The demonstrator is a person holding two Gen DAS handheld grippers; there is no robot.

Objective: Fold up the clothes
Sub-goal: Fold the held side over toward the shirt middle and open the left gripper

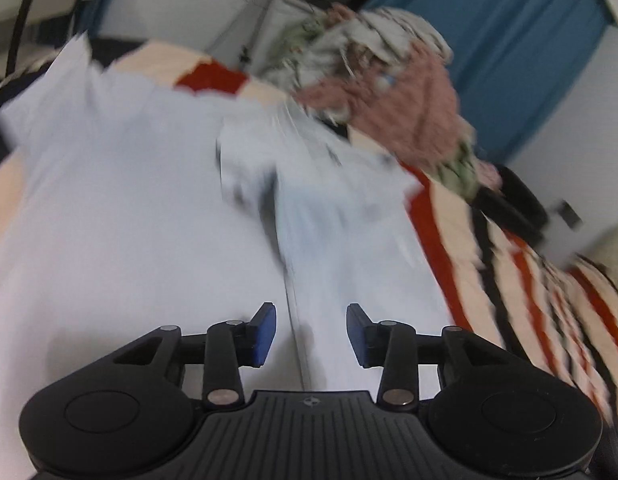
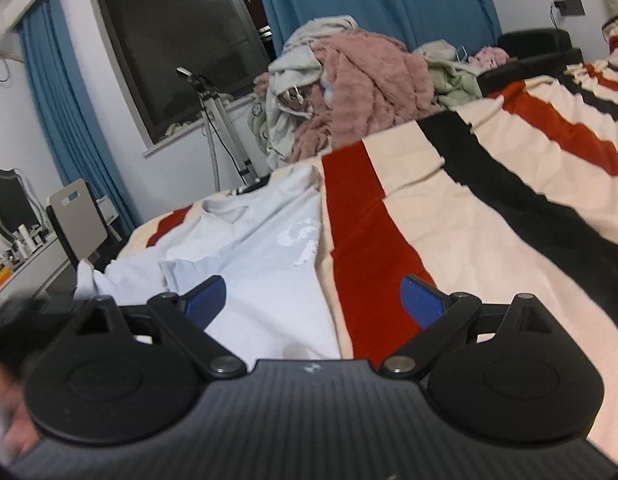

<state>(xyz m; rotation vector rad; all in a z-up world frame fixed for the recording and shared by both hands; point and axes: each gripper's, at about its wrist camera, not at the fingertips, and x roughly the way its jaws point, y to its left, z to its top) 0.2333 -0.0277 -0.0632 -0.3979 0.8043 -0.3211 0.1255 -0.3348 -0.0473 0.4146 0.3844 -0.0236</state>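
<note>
A white T-shirt (image 1: pixel 149 208) lies spread on the striped bedspread (image 1: pixel 549 300), blurred by motion in the left wrist view. A fold edge of the cloth runs up the middle below my left gripper (image 1: pixel 311 334), whose blue pads (image 1: pixel 265 334) stand apart with nothing clamped between them. In the right wrist view the same white T-shirt (image 2: pixel 261 256) shows its collar and a pale print, lying on the cream, red and black bedspread (image 2: pixel 489 240). My right gripper (image 2: pixel 313 300) hovers wide open over the shirt's right edge, with nothing held.
A heap of pink, white and green clothes (image 2: pixel 349 88) is piled at the far edge of the bed. Blue curtains (image 2: pixel 369 0), a dark window (image 2: pixel 177 36), a stand (image 2: pixel 225 128) and a chair (image 2: pixel 81 216) lie beyond.
</note>
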